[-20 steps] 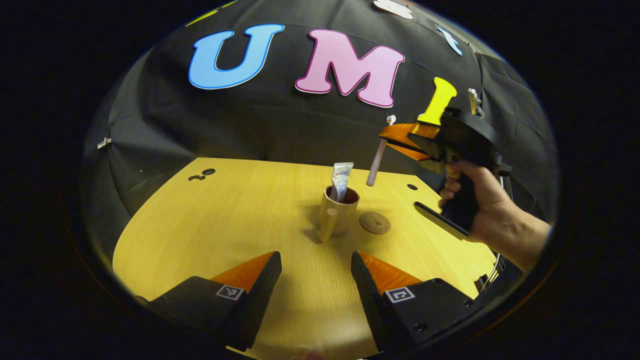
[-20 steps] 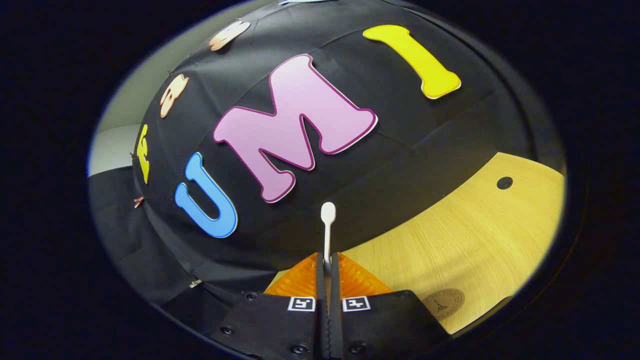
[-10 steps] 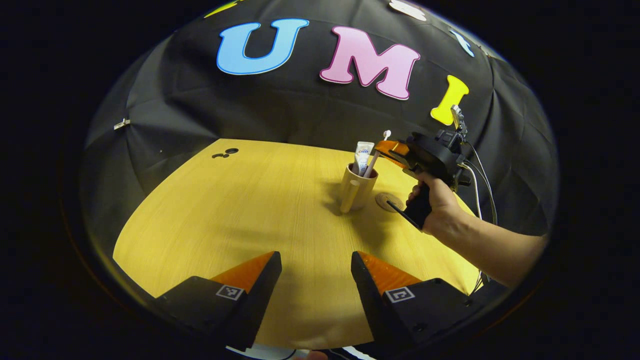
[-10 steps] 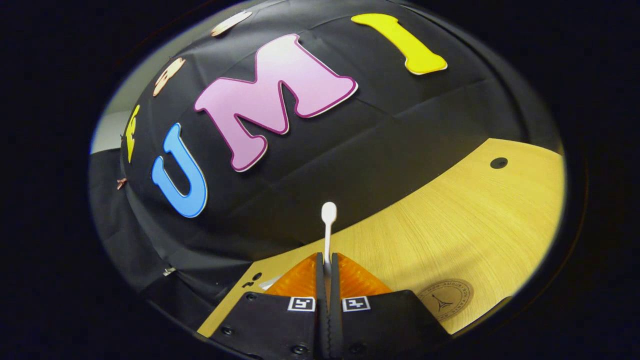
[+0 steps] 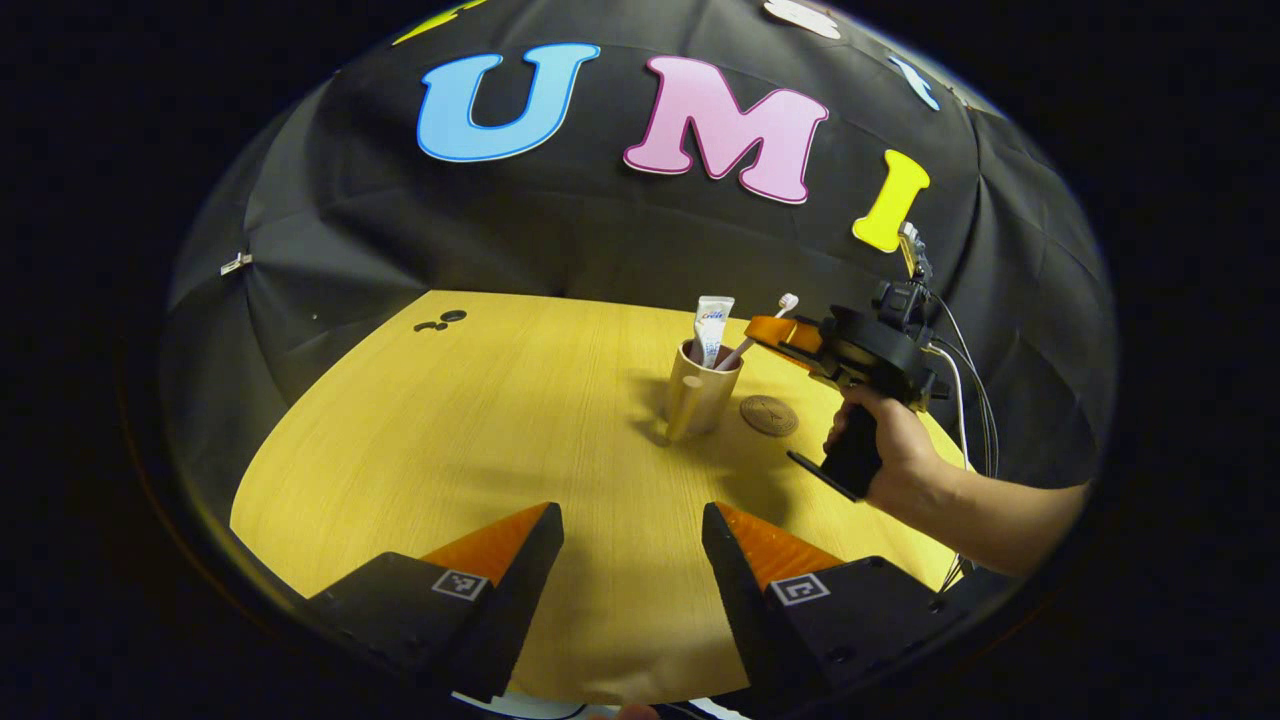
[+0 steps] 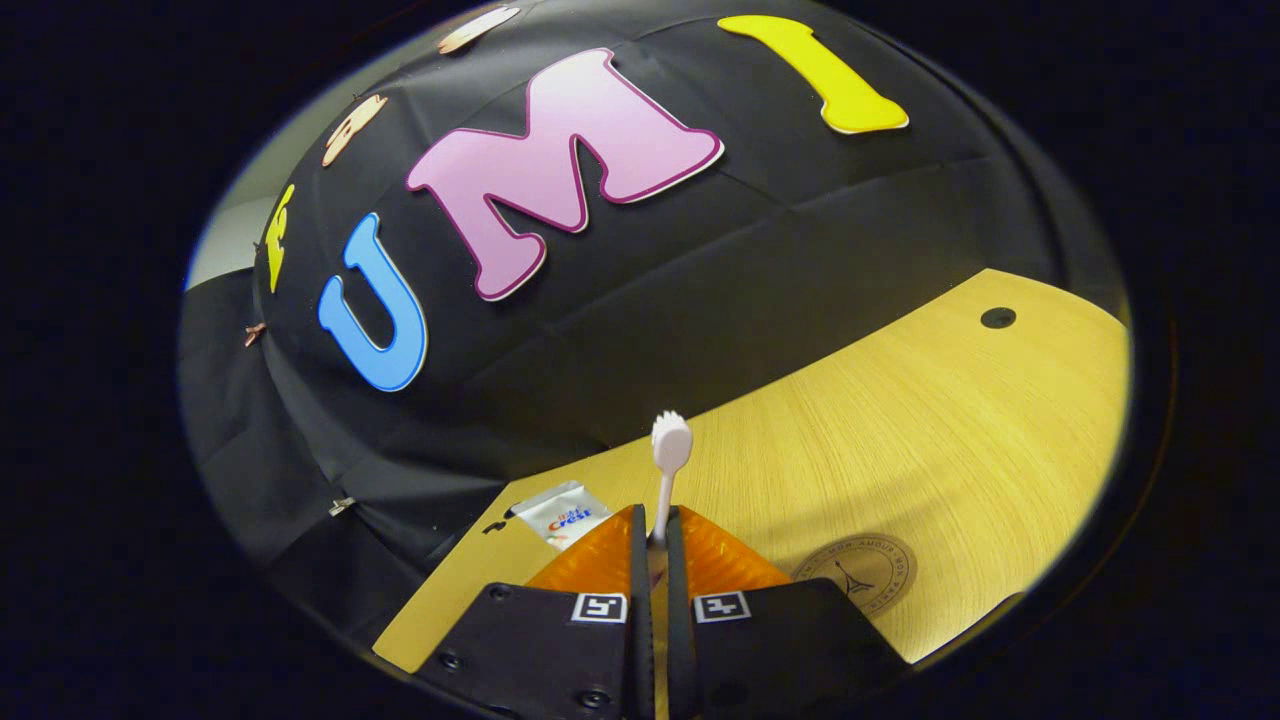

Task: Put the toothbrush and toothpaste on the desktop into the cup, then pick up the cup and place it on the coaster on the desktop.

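Note:
A tan cup (image 5: pixel 697 392) stands on the wooden table (image 5: pixel 480 420) with the toothpaste tube (image 5: pixel 712 325) upright inside it. The white toothbrush (image 5: pixel 762 327) leans out of the cup to the right, its lower end inside and its head up. My right gripper (image 5: pixel 772 333), held by a hand, is shut on the brush's stem just right of the cup rim. In the right gripper view the brush head (image 6: pixel 671 441) sticks up between the right gripper (image 6: pixel 656 540); the toothpaste tube (image 6: pixel 560 515) shows to its left. The round coaster (image 5: pixel 768 415) lies right of the cup. My left gripper (image 5: pixel 630 545) is open over the near table.
The coaster (image 6: pixel 855 585) lies flat to the lower right in the right gripper view. Small round holes (image 5: pixel 440 320) mark the table's far left, and another hole (image 6: pixel 997 318) sits near its edge. Cables (image 5: pixel 965 350) trail from the right gripper. A forearm (image 5: pixel 990 510) crosses the table's right side.
The right gripper has come down and left from above the cup, bringing the toothbrush's lower end into it. The brush head has turned and now shows its bristles. The left gripper stays open.

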